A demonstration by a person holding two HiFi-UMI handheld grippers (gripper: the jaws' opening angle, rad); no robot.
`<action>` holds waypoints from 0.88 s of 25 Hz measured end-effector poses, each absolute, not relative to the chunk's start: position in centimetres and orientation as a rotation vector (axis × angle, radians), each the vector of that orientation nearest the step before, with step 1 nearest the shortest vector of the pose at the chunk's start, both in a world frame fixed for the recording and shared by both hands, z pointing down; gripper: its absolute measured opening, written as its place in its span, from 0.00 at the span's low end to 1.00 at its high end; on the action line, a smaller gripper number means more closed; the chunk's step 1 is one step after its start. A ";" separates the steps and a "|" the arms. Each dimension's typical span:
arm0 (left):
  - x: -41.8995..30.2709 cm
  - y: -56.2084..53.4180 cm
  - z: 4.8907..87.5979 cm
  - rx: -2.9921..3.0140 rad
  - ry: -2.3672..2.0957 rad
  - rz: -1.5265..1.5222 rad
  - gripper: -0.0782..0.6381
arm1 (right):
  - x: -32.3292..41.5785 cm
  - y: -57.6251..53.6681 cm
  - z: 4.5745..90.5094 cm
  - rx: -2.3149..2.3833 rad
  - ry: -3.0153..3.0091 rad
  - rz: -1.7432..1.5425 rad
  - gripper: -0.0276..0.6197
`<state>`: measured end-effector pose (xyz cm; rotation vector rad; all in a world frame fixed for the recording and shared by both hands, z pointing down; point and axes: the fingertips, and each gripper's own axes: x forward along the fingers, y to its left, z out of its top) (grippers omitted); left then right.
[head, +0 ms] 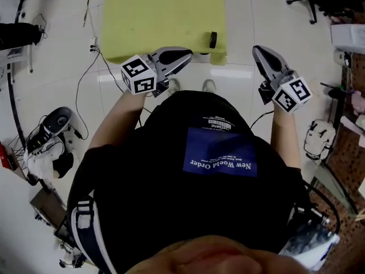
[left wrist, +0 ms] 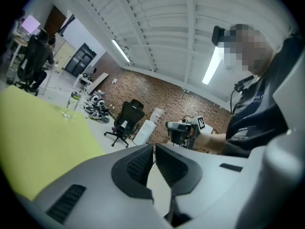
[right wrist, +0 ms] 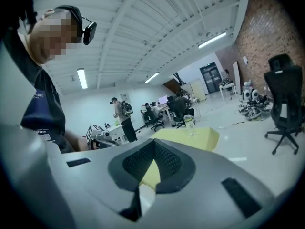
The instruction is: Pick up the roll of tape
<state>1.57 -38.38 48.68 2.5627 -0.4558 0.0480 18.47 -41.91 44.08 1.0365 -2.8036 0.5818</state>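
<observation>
White tiled floor (head: 256,16) of a large workroom, with a yellow-green table (head: 159,16) as the main surface, seen from above in the head view. Item: roll of tape (head: 213,39), dark, standing on its edge on the table close to the table's near right corner, untouched. Item: left gripper (head: 187,55), grey with dark pads, held at the table's near edge and just left of that corner, pointing toward the tape but apart from it; its jaws are pressed together at the tips with nothing between them. Item: right gripper (head: 256,50), off the table to the right of the same corner, over bare floor; its jaws likewise meet at the tips and hold nothing. Item: one marker cube on each gripper, left (head: 140,75) and right (head: 292,93), both on the side away from the table. Item: person in a black shirt (head: 188,198), shoes (head: 173,85) on the floor at the table's near edge. Item: black office chair (left wrist: 125,123), well beyond the table in the left gripper view. Item: clear drinking vessel (right wrist: 189,124), upright on the table in the right gripper view.
</observation>
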 end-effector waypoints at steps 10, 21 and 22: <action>5.0 -43.6 58.4 2.534 -0.411 0.416 0.28 | 19.6 -43.7 49.0 1.084 -2.734 0.751 0.02; 10.2 -46.2 66.9 2.405 -0.264 0.587 0.35 | 21.5 -46.0 55.2 1.081 -2.692 0.910 0.02; 10.5 -46.4 67.4 2.398 -0.256 0.591 0.35 | 21.5 -46.1 55.7 1.077 -2.688 0.919 0.02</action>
